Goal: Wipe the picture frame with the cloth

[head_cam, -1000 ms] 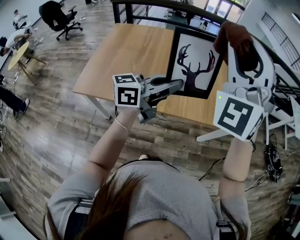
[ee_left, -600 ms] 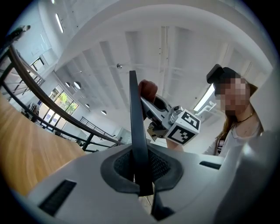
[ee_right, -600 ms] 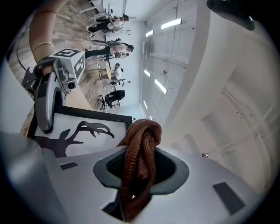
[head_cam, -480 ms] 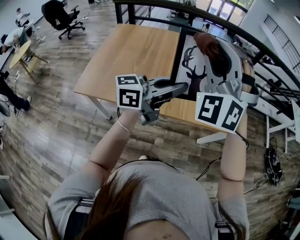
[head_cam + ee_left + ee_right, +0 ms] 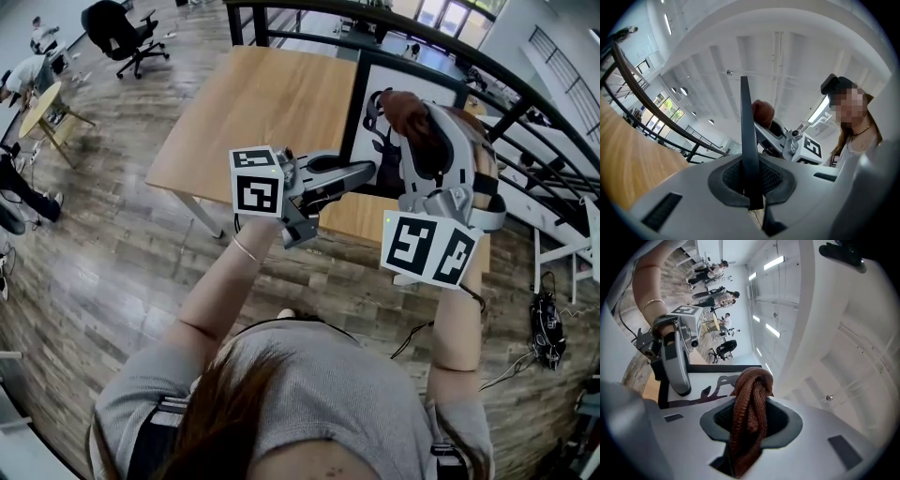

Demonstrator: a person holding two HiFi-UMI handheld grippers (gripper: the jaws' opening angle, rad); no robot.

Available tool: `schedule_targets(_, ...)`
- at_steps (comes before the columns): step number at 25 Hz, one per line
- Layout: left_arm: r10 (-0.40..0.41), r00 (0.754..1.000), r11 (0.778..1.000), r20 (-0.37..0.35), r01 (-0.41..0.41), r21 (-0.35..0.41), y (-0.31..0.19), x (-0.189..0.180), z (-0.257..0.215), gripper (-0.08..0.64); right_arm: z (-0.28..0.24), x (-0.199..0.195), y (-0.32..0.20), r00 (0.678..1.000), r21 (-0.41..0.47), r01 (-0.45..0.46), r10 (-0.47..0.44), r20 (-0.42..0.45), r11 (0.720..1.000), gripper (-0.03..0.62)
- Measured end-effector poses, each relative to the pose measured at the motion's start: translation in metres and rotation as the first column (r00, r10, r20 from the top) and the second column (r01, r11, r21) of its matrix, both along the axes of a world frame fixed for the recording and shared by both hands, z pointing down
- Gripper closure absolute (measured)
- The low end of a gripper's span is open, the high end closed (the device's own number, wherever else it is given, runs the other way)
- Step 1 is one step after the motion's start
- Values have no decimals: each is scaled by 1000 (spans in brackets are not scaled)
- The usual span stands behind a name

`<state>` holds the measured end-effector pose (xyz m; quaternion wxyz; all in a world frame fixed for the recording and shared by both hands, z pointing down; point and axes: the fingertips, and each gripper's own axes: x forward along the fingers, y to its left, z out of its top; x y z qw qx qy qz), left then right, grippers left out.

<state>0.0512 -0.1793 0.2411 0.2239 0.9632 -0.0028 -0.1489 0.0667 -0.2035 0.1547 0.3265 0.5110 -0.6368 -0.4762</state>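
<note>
The picture frame (image 5: 389,80), black-edged with a deer silhouette on white, leans on the far right of the wooden table (image 5: 262,103). My left gripper (image 5: 364,172) is shut on the frame's near edge; in the left gripper view that dark edge (image 5: 746,140) runs up between the jaws of the left gripper (image 5: 751,187). My right gripper (image 5: 417,112) is shut on a bunched brown cloth (image 5: 405,114), held in front of the deer picture. The right gripper view shows the cloth (image 5: 749,408) clamped in the right gripper (image 5: 750,427), with the frame (image 5: 708,385) and the left gripper (image 5: 675,357) just beyond it.
A black railing (image 5: 319,37) runs behind the table. White furniture legs (image 5: 553,253) and cables (image 5: 544,323) lie on the floor at the right. A black office chair (image 5: 117,33) and seated people are far left on the wood floor.
My right gripper has come down and to the left with the cloth, from beside the frame's upper right corner to in front of the picture. The left gripper has stayed put on the frame.
</note>
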Motion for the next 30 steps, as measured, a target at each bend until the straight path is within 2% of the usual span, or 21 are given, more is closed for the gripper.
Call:
schedule_targets(8,-7,1000,1000,4,7,1,-2,1,1,543,37,1,17,999,-85,6,-2,48,996,459)
schedule_targets(14,-21,1000,1000,-13,21,-21,-6,1,5,543,73,2,29,996,-177,27,-13,83,984,459)
schedule_targets(23,-35,999,999,-1,35,-20,-8,1,8,543,110,3,47,995,-274,57,-32,96,960,459)
schedule_targets(30,-50,998,998,-35,48,-45,-8,0,3,543,131,4,59,996,-335,68,-44,78,940,459)
